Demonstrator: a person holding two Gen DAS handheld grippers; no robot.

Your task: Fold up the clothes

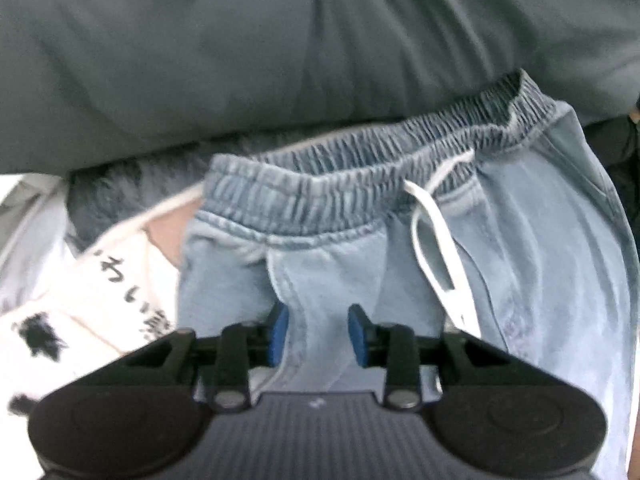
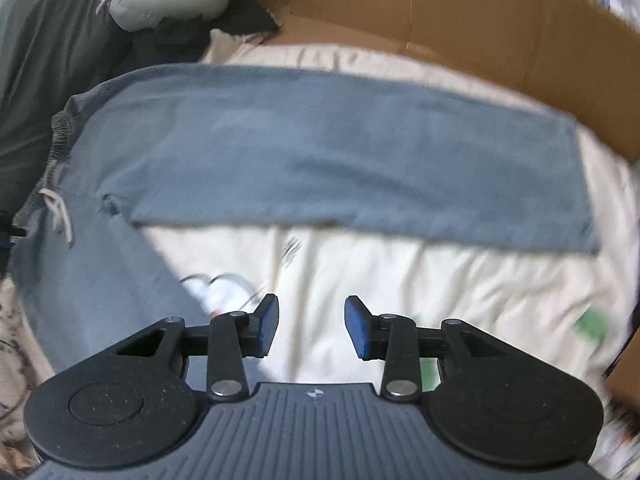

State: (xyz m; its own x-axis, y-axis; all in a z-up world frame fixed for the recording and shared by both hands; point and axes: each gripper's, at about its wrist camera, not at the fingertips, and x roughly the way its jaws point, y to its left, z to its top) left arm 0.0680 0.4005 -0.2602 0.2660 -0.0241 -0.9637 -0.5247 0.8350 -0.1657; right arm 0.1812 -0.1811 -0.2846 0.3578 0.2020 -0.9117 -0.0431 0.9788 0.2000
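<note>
**Two grippers over one pair of denim trousers**

Two grippers worked above a pair of light blue denim trousers [image 2: 320, 152] spread on a cream printed bedcover [image 2: 460, 292].

In the left wrist view, the left gripper [image 1: 318, 336] pointed steeply down at the trousers just below the gathered elastic waistband [image 1: 304, 196]. A raised fold of the denim stood between its blue pads [image 1: 280, 332]. The left pad touched the cloth; whether the right pad pressed it could not be told, so a firm grip could not be confirmed. A white drawstring [image 1: 436, 240] hung in a loop from the waistband, to the right of the pads. Beyond the waistband lay a broad grey-green cloth [image 1: 240, 60], and at the left edge the white cover showed black printed characters [image 1: 120, 280].

In the right wrist view, the right gripper [image 2: 312, 328] stood above the bedcover with its jaws apart and nothing between them. One trouser leg [image 2: 360, 168] stretched flat across the far part of the bed from left to right, its hem at the right. The other leg [image 2: 100, 272] ran toward the near left, beside the gripper's left finger. The waistband and drawstring sat at the left edge. Brown cardboard [image 2: 480, 20] rose behind the bed, and a grey padded item [image 2: 168, 0] lay at the far left. The picture was blurred.
</note>
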